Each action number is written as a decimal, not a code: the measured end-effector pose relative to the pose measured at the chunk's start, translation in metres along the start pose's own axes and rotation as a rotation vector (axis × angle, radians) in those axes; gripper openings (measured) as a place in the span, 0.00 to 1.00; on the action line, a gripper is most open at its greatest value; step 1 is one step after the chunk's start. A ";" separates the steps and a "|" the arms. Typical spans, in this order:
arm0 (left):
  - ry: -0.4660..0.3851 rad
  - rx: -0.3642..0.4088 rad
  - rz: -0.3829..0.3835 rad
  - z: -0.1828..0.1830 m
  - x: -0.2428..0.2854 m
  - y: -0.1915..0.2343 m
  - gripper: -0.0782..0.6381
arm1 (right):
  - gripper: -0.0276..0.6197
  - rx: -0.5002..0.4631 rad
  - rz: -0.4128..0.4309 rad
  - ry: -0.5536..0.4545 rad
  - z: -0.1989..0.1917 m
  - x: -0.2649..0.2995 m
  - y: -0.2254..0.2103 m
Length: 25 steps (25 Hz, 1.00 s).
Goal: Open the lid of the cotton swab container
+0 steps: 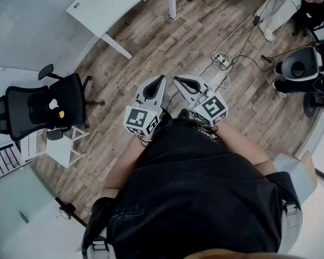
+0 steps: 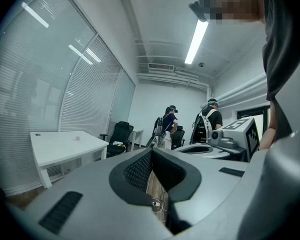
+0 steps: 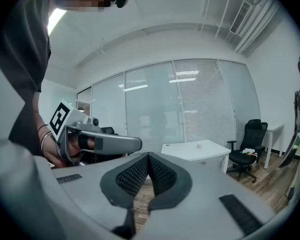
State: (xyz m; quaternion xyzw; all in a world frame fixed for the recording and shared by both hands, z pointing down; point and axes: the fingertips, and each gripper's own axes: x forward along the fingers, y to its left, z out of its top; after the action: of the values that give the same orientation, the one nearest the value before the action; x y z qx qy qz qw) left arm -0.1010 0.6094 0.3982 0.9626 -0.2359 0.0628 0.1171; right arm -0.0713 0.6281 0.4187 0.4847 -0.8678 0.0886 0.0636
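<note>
No cotton swab container can be made out for certain. A tiny object (image 1: 75,5) lies on the white table (image 1: 119,4), too small to name; it also shows in the left gripper view (image 2: 77,138) and the right gripper view (image 3: 199,144). My left gripper (image 1: 162,79) and right gripper (image 1: 176,79) are held side by side close in front of the person's body, above the wooden floor. Both point nearly level. The left gripper (image 2: 151,151) is shut with nothing between its pads, and so is the right gripper (image 3: 149,155).
A black office chair (image 1: 40,109) and a small white shelf (image 1: 62,144) stand at the left. Cables and a power strip (image 1: 224,61) lie on the floor ahead. Two people (image 2: 167,126) stand at the far end of the room, by more chairs.
</note>
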 end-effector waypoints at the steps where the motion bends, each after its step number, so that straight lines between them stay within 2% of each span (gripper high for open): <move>1: 0.001 -0.001 -0.002 0.000 0.001 0.002 0.13 | 0.08 0.001 0.001 -0.007 0.003 0.003 0.000; 14: -0.005 -0.031 -0.008 0.000 0.004 0.037 0.13 | 0.08 -0.012 0.011 -0.016 0.012 0.039 0.000; 19: -0.014 -0.041 0.000 0.005 0.007 0.070 0.13 | 0.08 -0.016 0.016 -0.009 0.017 0.068 -0.005; 25: -0.018 -0.019 -0.014 0.028 0.007 0.135 0.13 | 0.08 -0.005 -0.002 -0.002 0.031 0.130 -0.012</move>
State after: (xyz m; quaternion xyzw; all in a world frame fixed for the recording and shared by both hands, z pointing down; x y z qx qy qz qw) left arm -0.1561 0.4829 0.3992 0.9636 -0.2310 0.0512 0.1247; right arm -0.1298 0.5069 0.4151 0.4854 -0.8677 0.0858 0.0640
